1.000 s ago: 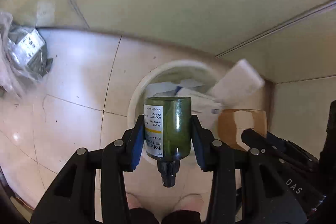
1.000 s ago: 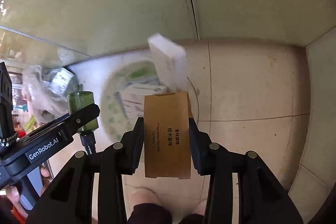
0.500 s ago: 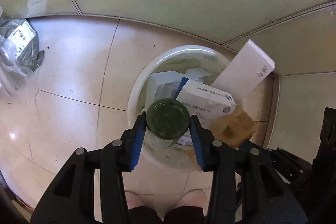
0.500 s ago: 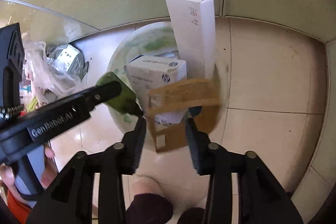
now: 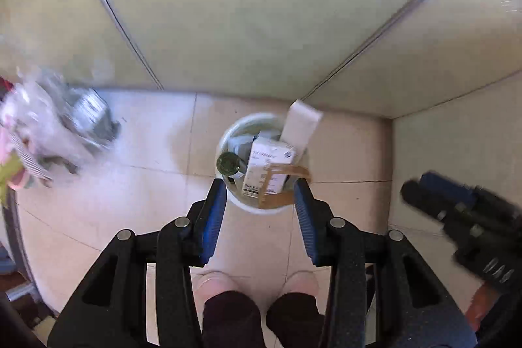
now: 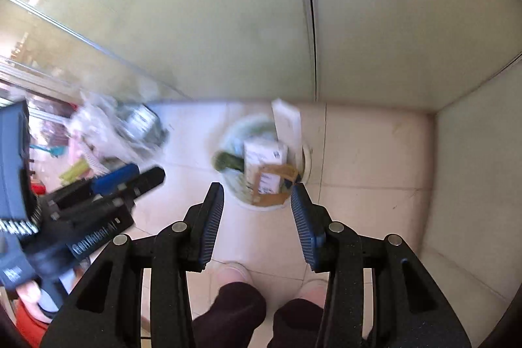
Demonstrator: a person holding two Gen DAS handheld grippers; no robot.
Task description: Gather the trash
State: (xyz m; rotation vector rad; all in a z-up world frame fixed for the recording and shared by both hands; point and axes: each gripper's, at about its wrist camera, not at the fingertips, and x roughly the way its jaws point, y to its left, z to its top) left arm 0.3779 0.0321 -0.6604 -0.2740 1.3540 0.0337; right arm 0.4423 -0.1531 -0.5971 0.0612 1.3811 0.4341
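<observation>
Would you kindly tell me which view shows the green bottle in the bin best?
The left wrist view: the green bottle is sharp, its round base facing up inside the white bin. The right wrist view shows it only as a blurred green shape.

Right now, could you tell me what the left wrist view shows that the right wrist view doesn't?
Left wrist view only: the right gripper seen side-on at the right edge. Right wrist view only: the left gripper side-on, plus a teal object at far left. Both: the white bin holding the green bottle and brown box.

White bin point(image 5: 228, 132) holds green bottle point(image 5: 229, 163), brown carton point(image 5: 277, 185), seemingly white boxes point(image 5: 301, 123).
</observation>
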